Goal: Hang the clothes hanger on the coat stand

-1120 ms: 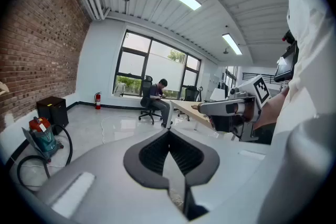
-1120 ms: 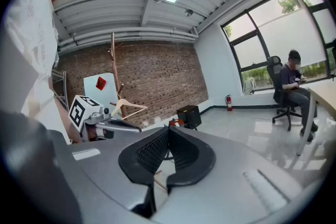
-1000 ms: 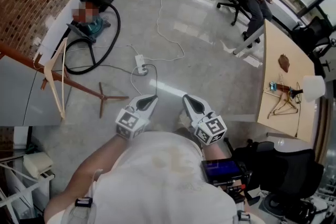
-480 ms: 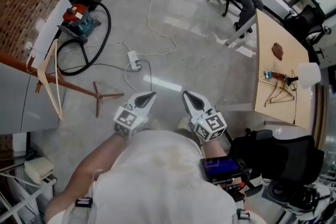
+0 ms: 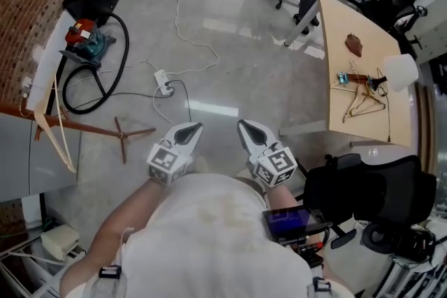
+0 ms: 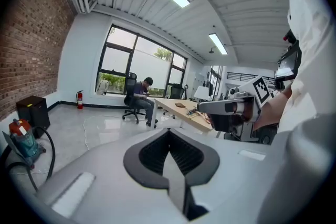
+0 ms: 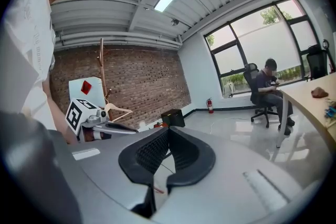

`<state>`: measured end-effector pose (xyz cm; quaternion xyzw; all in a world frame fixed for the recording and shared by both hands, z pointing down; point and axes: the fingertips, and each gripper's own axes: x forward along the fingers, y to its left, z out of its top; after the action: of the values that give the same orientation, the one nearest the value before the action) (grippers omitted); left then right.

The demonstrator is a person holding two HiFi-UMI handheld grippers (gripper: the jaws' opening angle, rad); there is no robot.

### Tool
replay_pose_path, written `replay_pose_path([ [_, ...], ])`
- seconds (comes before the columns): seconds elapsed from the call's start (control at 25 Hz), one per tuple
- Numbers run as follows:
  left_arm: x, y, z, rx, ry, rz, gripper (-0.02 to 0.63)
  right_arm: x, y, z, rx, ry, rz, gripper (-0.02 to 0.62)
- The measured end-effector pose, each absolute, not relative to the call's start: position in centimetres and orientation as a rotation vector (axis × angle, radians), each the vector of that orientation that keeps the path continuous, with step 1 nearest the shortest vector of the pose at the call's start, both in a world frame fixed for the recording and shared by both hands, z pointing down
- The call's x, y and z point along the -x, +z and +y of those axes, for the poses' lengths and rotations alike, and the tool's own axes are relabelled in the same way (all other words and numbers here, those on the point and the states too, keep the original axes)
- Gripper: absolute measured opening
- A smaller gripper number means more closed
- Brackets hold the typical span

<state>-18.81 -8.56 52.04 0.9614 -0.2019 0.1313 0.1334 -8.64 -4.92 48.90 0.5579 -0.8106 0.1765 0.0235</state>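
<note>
Left gripper (image 5: 195, 127) and right gripper (image 5: 244, 125) jaws both together, empty; thin pale wooden clothes hanger (image 5: 362, 101) lies on light wooden counter (image 5: 349, 17) at far right, likely light and rigid, best pinched at neck below hook.

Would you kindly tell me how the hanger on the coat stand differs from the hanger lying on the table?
The stand hanger hangs on the coat stand at the left, while the table hanger lies flat on the table at the right. The stand hanger is pale wood, while the table hanger looks darker and thinner. The stand hanger hangs alone, while the table hanger lies beside small items. Both are triangular, and neither is held.
</note>
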Motion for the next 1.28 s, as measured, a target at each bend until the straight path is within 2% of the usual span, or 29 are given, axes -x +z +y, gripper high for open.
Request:
replay_pose_path([
  [0.4,11.2,50.7,-5.4,-2.822,0.430,-0.471,0.002,1.8,47.7,-0.7,-1.852,0.532,-2.448,0.014],
  [0.8,-2.5,51.2,2.1,-2.871,0.484,-0.215,0.002,-10.7,49.0,8.0,-2.092,0.580,-2.310,0.014],
  [1.28,-16.2,50.9,8.8,-2.890,0.527,0.046,0.002,-22.5,49.8,17.5,-2.348,0.617,-2.121,0.014],
])
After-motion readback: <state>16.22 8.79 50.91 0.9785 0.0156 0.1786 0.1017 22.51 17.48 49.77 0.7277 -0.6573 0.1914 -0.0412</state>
